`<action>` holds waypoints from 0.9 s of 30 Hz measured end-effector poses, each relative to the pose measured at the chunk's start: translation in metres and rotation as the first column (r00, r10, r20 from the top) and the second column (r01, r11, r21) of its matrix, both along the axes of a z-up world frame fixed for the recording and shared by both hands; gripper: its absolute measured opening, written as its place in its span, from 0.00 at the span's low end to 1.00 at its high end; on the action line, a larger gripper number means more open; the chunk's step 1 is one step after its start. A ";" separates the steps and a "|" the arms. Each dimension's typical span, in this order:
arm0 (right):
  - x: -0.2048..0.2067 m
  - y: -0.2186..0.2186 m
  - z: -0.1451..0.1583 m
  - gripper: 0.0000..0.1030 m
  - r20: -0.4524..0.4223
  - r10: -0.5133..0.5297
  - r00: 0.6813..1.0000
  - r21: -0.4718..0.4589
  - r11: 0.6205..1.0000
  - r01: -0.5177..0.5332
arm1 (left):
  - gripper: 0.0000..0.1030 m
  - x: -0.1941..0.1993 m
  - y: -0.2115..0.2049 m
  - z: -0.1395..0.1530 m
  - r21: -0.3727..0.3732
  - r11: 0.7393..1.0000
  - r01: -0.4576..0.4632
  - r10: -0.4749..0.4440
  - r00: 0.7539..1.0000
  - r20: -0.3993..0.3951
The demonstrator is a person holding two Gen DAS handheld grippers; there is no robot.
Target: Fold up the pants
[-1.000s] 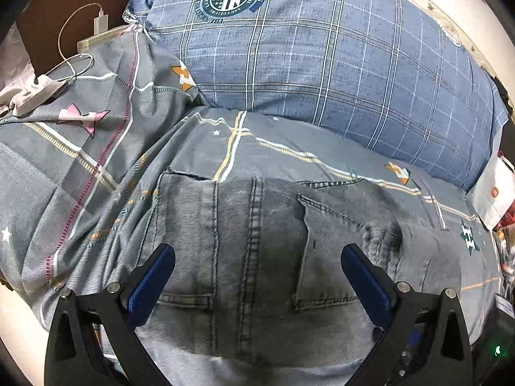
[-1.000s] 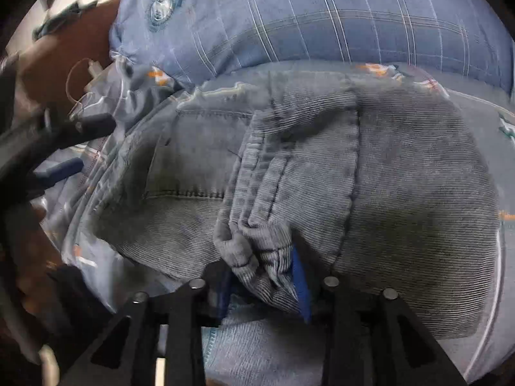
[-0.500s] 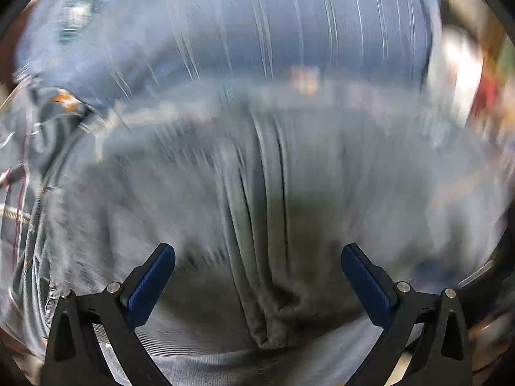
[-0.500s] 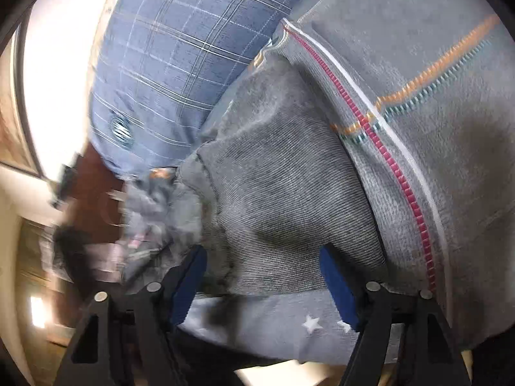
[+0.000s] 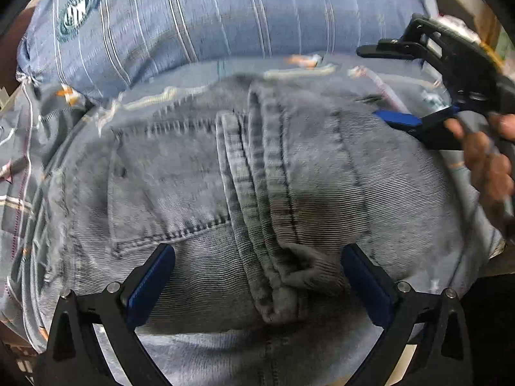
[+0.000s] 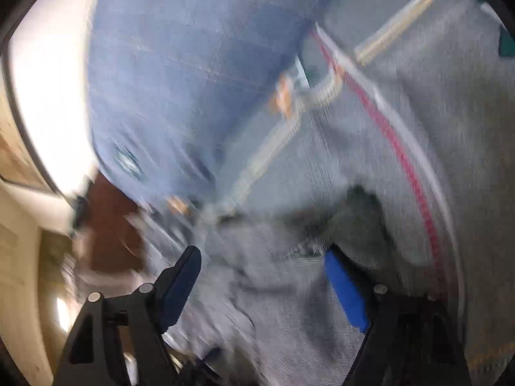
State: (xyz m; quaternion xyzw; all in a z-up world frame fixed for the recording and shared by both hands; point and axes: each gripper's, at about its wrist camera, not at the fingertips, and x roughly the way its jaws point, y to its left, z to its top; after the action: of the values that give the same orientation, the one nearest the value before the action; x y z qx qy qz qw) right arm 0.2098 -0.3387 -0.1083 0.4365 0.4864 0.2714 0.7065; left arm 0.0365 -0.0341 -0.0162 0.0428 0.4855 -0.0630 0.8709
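Grey corduroy pants (image 5: 199, 186) lie folded on the bed, back pocket at left, bunched leg hems running down the middle. My left gripper (image 5: 257, 283) is open just above the near edge of the pants, its blue pads on either side of the hems, holding nothing. My right gripper (image 5: 383, 83) shows at the upper right of the left wrist view, open, held by a hand above the far right corner of the pants. In the right wrist view the right gripper (image 6: 264, 286) is open over the blurred edge of the pants (image 6: 273, 289).
A grey patterned bedsheet (image 5: 29, 135) covers the bed. A big blue plaid pillow (image 5: 199, 13) lies behind the pants and also shows in the right wrist view (image 6: 180, 64). A bright window and wooden frame (image 6: 42, 74) are at the left.
My right gripper let go of the bunched hems, opened and swung off to the far right side. My left gripper stayed open and shifted right along the pants, over the hems.
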 end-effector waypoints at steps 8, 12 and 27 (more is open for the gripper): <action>-0.056 -0.008 0.024 0.84 0.052 0.030 0.998 0.034 0.999 -0.032 | 1.00 0.017 -0.015 0.005 0.043 0.999 -0.001 0.000 1.000 0.030; -0.076 -0.017 -0.006 0.81 -0.028 0.005 1.000 -0.007 1.000 -0.005 | 1.00 0.022 -0.011 -0.021 0.044 0.999 -0.022 0.023 0.999 -0.029; -0.136 -0.011 0.020 0.87 0.029 0.031 0.999 -0.109 0.994 -0.027 | 1.00 -0.010 0.000 0.013 -0.015 1.000 -0.026 0.028 0.994 0.109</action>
State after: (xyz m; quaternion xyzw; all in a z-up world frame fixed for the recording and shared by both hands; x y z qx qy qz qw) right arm 0.0743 -0.3495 -0.0880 0.3863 0.4959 0.2616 0.7324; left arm 0.0266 -0.0343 -0.0032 0.0335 0.4374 -0.0522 0.8971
